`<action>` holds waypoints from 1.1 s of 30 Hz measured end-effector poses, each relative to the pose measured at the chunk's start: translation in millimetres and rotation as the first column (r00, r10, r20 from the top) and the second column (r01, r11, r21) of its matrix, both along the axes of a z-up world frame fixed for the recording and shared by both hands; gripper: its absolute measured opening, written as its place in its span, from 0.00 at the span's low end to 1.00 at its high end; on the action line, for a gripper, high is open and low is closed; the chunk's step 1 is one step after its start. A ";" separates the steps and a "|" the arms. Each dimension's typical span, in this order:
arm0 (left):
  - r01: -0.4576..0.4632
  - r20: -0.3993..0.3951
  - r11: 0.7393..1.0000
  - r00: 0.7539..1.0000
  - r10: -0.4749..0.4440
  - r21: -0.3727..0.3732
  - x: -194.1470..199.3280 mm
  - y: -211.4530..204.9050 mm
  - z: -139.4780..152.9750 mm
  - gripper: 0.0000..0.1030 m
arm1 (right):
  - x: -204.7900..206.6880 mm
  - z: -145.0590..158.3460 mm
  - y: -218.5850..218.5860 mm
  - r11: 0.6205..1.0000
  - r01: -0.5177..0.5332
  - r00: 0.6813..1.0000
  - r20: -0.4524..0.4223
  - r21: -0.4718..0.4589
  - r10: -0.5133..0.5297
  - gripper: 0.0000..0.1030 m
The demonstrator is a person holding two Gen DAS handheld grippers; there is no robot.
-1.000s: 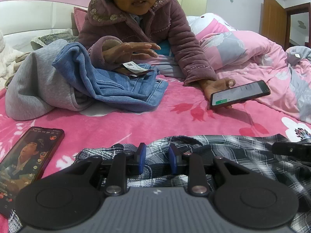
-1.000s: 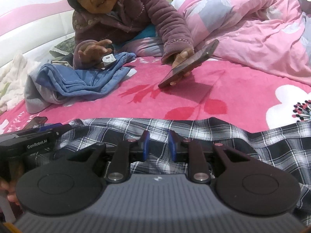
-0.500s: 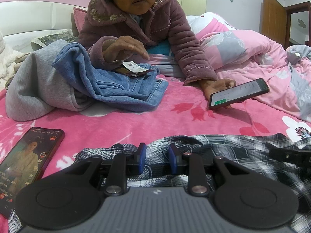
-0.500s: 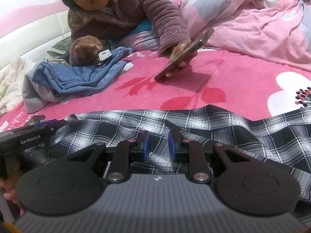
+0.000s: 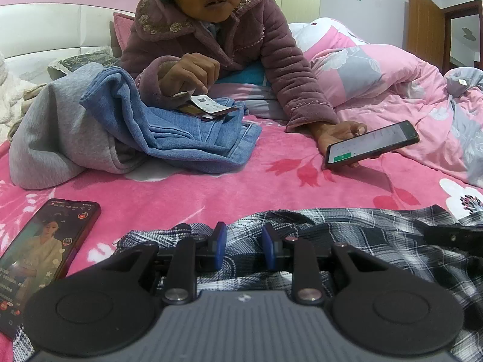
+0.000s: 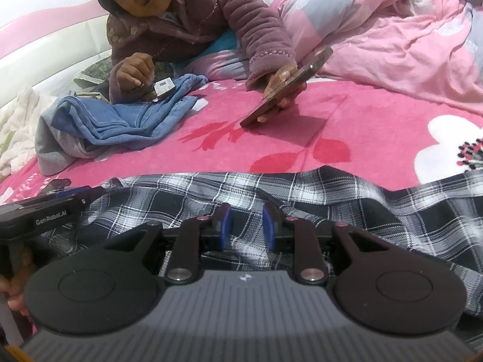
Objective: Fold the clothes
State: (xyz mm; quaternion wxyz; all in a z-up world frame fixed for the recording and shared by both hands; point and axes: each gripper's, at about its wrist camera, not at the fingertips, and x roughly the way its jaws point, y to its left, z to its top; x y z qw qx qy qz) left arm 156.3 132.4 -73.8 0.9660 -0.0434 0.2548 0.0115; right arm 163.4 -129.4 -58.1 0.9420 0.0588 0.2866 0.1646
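Observation:
A black-and-white plaid shirt (image 5: pixel 377 241) lies crumpled on the pink floral blanket (image 5: pixel 211 187), at the near edge of both views. My left gripper (image 5: pixel 244 241) sits low at the shirt's left end. Its blue pads stand a narrow gap apart with bunched plaid cloth between them. My right gripper (image 6: pixel 247 226) is further right on the same shirt (image 6: pixel 332 199). A ridge of cloth runs up into its pads, and its jaws are opening slightly with the cloth still between them.
A person in a purple quilted jacket (image 5: pixel 241 45) leans on the bed beyond, holding a phone (image 5: pixel 371 144) and fingering a tag on a blue and grey clothes pile (image 5: pixel 169 132). Another phone (image 5: pixel 45 253) lies at the left. A pink quilt (image 5: pixel 407 90) is heaped at the right.
The person's hand has curled down onto the tag on the blue clothes. The right view shows more of the shirt, and its pads stand a touch wider. The left gripper is unchanged.

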 end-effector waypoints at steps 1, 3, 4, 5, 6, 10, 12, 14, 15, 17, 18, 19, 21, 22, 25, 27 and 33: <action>0.000 0.000 1.000 1.000 0.000 -0.001 0.0 0.1 0.0 0.27 | -1.5 1.6 0.0 1.000 0.001 1.000 0.005 -0.006 -0.001 0.22; 0.000 -0.001 1.000 1.000 0.000 0.002 0.2 0.2 -0.1 0.27 | -5.0 5.9 -2.1 1.000 0.003 1.000 0.014 -0.012 -0.003 0.23; 0.000 -0.001 1.000 1.000 0.000 0.004 0.3 0.4 -0.1 0.27 | -7.6 8.3 -3.6 1.000 0.007 1.000 0.017 -0.015 -0.006 0.23; 0.000 -0.002 1.000 1.000 0.000 0.006 0.5 0.6 -0.1 0.27 | -10.1 10.7 -5.2 1.000 0.010 1.000 0.021 -0.018 -0.010 0.23; -0.001 -0.003 1.000 1.000 0.001 0.009 0.8 0.2 -0.1 0.27 | -12.6 13.2 -6.7 1.000 0.014 1.000 0.024 -0.021 -0.013 0.23; -0.004 -0.007 1.000 1.000 0.004 0.025 1.7 -1.7 -0.3 0.27 | -26.9 24.2 -16.2 0.999 0.027 0.999 0.039 -0.028 -0.026 0.24; -0.005 -0.009 1.000 1.000 0.006 0.030 1.8 -2.0 -0.3 0.27 | -34.5 28.6 -21.9 0.999 0.032 0.999 0.044 -0.031 -0.030 0.25; -0.006 -0.011 0.999 1.000 0.006 0.036 1.9 -2.9 -0.2 0.27 | -41.2 31.9 -27.9 0.999 0.040 0.998 0.043 -0.032 -0.039 0.25; -0.006 -0.012 0.999 1.000 0.007 0.039 1.9 -3.4 -0.1 0.27 | -44.5 33.4 -30.8 0.999 0.044 0.998 0.042 -0.032 -0.043 0.25; -0.006 -0.011 0.999 1.000 0.007 0.041 1.7 -3.8 0.0 0.27 | -50.5 36.1 -36.4 0.998 0.051 0.998 0.040 -0.032 -0.050 0.25; -0.006 -0.011 0.999 1.000 0.007 0.041 1.6 -4.0 0.1 0.27 | -53.5 37.4 -39.2 0.998 0.055 0.998 0.040 -0.032 -0.054 0.25; -0.006 -0.011 0.999 1.000 0.007 0.040 1.6 -4.1 0.0 0.27 | -56.5 38.8 -42.0 0.998 0.058 0.998 0.039 -0.031 -0.057 0.26; -0.006 -0.011 0.999 1.000 0.007 0.041 1.5 -4.6 0.1 0.27 | -62.1 41.0 -47.0 0.997 0.066 0.997 0.041 -0.031 -0.064 0.26; -0.007 -0.011 0.999 1.000 0.007 0.042 1.7 -4.8 0.3 0.27 | -64.3 41.6 -49.2 0.997 0.068 0.997 0.042 -0.031 -0.067 0.27; -0.005 -0.011 0.999 1.000 0.006 0.046 1.7 -5.4 0.2 0.28 | -70.8 41.8 -55.4 0.996 0.078 0.996 0.039 -0.034 -0.077 0.28; -0.004 -0.012 0.999 1.000 0.005 0.048 1.8 -5.8 0.2 0.29 | -73.4 41.4 -58.0 0.996 0.083 0.996 0.034 -0.034 -0.082 0.28; -0.002 -0.012 0.999 1.000 0.002 0.045 1.4 -5.8 0.6 0.29 | -83.0 45.1 -63.3 0.993 0.100 0.995 0.028 -0.058 -0.099 0.30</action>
